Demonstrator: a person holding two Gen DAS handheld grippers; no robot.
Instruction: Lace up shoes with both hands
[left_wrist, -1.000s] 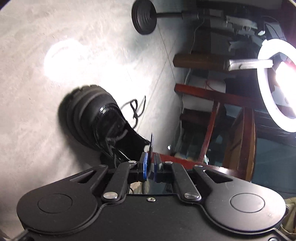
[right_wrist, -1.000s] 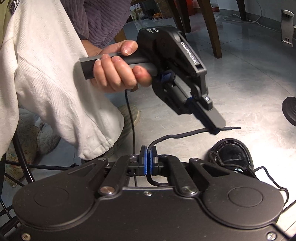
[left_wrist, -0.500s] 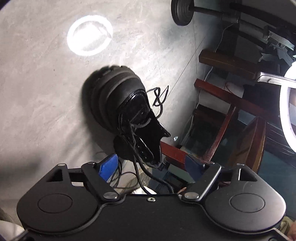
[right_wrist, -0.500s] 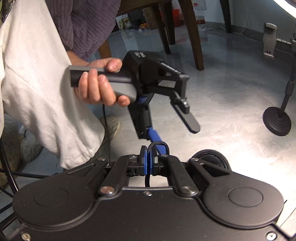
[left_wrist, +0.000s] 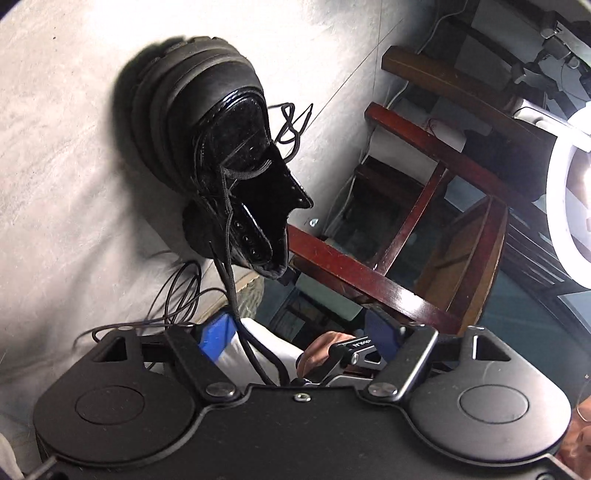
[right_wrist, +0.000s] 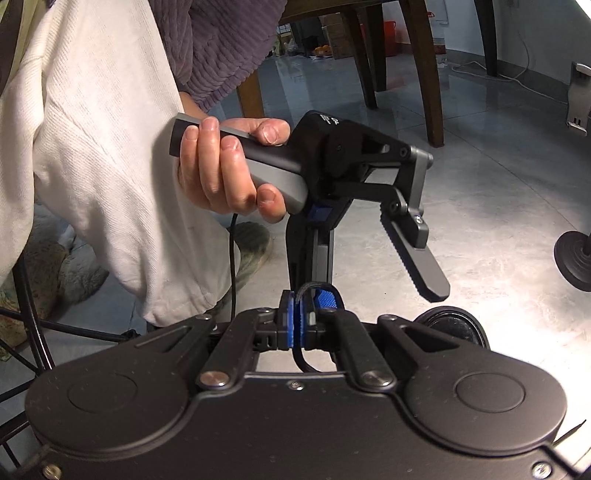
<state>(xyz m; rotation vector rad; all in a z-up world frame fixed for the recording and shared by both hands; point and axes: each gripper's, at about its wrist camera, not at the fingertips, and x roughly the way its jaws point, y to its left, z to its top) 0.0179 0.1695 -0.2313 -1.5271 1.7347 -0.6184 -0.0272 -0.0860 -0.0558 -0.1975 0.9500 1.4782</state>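
In the right wrist view, the right gripper (right_wrist: 295, 319) sits at lower centre with its blue pads pressed together on a loop of black lace (right_wrist: 320, 287); the lace arches over the top of the pads and a strand drops behind them toward the gripper body. Just beyond it hangs the left gripper (right_wrist: 376, 280), held by a hand (right_wrist: 225, 170) wrapped around its grey handle at centre frame. Its jaws stand apart and are closing: one finger reaches down to just behind the pinched loop, its blue pad showing beside the lace, while the other finger (right_wrist: 417, 258), serrated on its inner face, angles off to the right, clear of everything. Whether the lower finger touches the lace cannot be told. Part of the shoe's toe (right_wrist: 450, 325) shows at lower right behind the right gripper's body.

In the left wrist view, the left gripper (left_wrist: 295, 334) fills the bottom, pads spread wide. A lace strand (left_wrist: 229, 258) runs from the shoe's eyelets down into the gap, passing close by the left blue pad (left_wrist: 216, 334); neither pad presses on it. Beyond, at upper centre, the black shoe (left_wrist: 221, 140) stands on the pale floor (left_wrist: 66, 147), tongue open, with loose lace curled beside it to the right. A wooden chair (left_wrist: 424, 206) stands further off, at right.
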